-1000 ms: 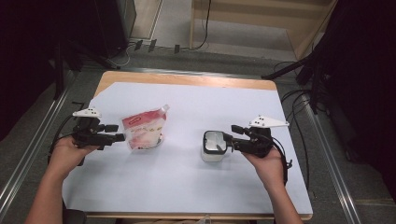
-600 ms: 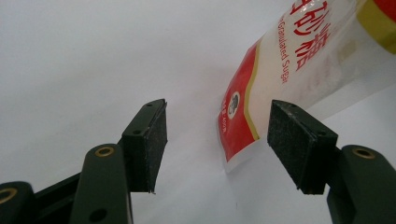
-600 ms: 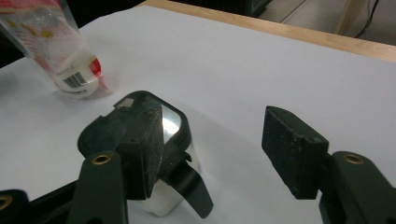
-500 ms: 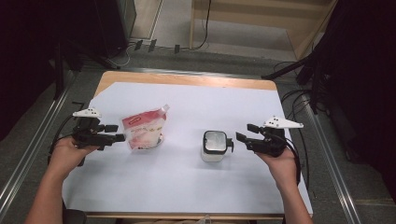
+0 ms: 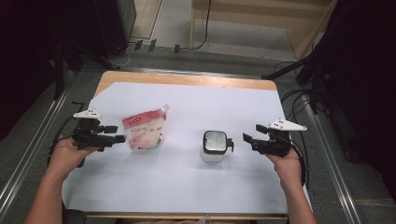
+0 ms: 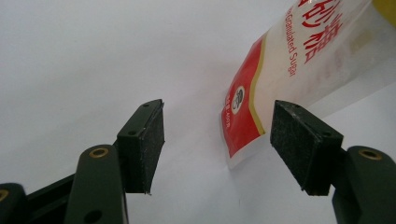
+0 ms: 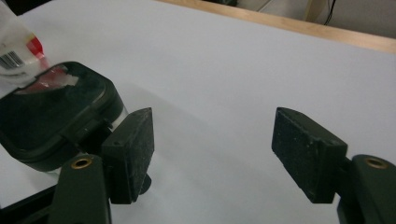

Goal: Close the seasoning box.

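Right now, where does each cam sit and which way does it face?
High view: above the person's side, facing forward and down on the table; both forearms, left hand-held gripper, right hand-held gripper.
Left gripper view: on the left hand-held gripper, along its open jaws at the sugar pouch.
Right gripper view: on the right hand-held gripper, jaws just opened, empty, beside the black-lidded container.
Shared: pouch and container appear in the high view too.

High view overhead, gripper views close, low
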